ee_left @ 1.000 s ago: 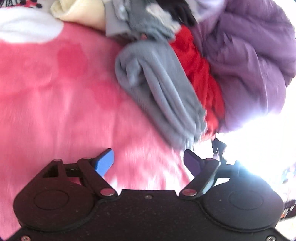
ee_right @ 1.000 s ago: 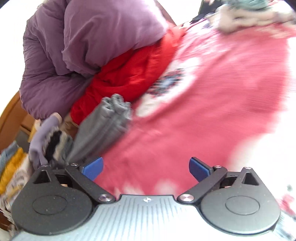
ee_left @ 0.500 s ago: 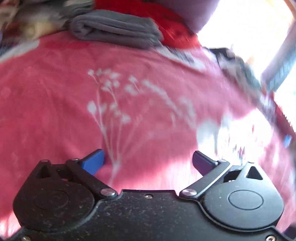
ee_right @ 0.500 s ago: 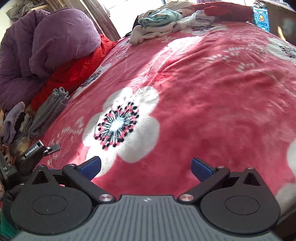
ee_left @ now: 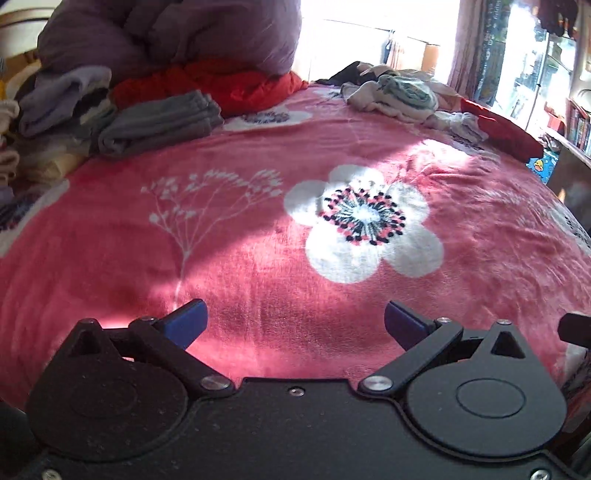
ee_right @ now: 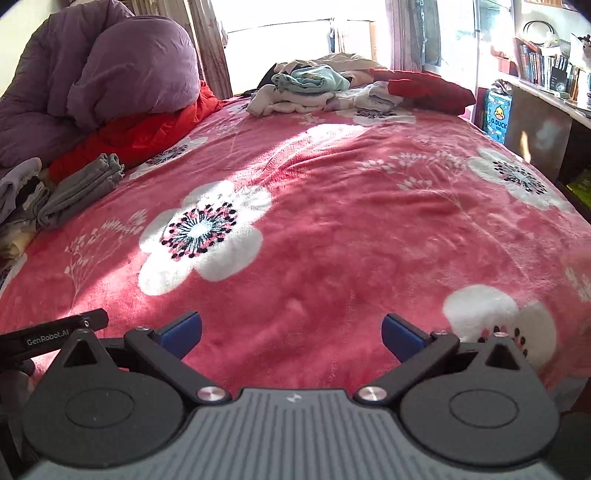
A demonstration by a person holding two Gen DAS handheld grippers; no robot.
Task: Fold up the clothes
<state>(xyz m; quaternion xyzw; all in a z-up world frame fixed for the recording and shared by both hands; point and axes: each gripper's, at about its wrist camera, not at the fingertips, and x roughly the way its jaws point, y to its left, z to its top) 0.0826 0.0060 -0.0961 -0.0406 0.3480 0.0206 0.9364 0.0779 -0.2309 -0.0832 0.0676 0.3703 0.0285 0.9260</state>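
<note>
Left wrist view. My left gripper (ee_left: pixel 295 325): jaws spread wide, nothing between them, held above the pink floral blanket (ee_left: pixel 258 236). Folded grey garment (ee_left: pixel 159 123): far left of the bed, lying flat on the blanket, touching the red garment (ee_left: pixel 221 86) behind it. Stack of folded clothes (ee_left: pixel 62 99): just left of the grey garment, lavender piece on top. Purple duvet (ee_left: pixel 166 33): bundled over the red garment. Unfolded clothes pile (ee_left: pixel 402 98): far end of the bed, well apart from my gripper, near the bright window (ee_left: pixel 354 44).

Right wrist view. My right gripper (ee_right: pixel 291 334): jaws likewise released and empty, over the blanket (ee_right: pixel 332 229). Folded grey garment (ee_right: pixel 81 188): at the left edge of the bed, against the red garment (ee_right: pixel 147 131). Unfolded clothes pile (ee_right: pixel 306 88): at the far end, a teal piece on top, a dark red item (ee_right: pixel 424 90) to its right. Bookshelf (ee_right: pixel 546 74): beyond the right side of the bed. I see part of the left gripper (ee_right: pixel 55 336) at the lower left edge.
</note>
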